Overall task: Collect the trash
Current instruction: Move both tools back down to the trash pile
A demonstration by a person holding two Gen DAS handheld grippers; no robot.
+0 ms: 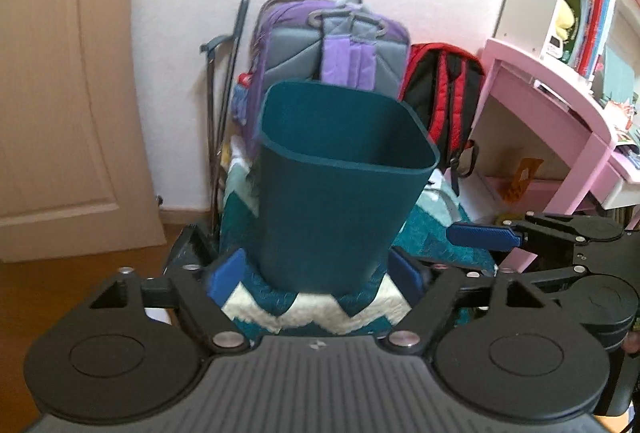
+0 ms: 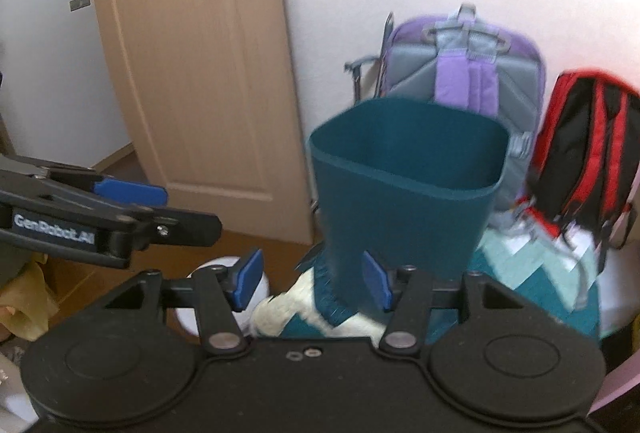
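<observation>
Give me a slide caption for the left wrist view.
Open left gripper facing a teal bin on a zigzag rug, backpacks behind.

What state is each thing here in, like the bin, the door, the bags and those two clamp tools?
Teal bin: upright on the rug, mouth open, nothing gripping it.
Door: swung open.
Purple backpack: upright against the wall.
Red backpack: leaning against the wall.
Left gripper: fingers open, empty.
Right gripper: fingers open, empty.

Obstacles: teal bin (image 1: 340, 193) stood upright on rug (image 1: 308, 309), backpacks (image 1: 332, 45) close behind | Free room: bin's mouth open above.
</observation>
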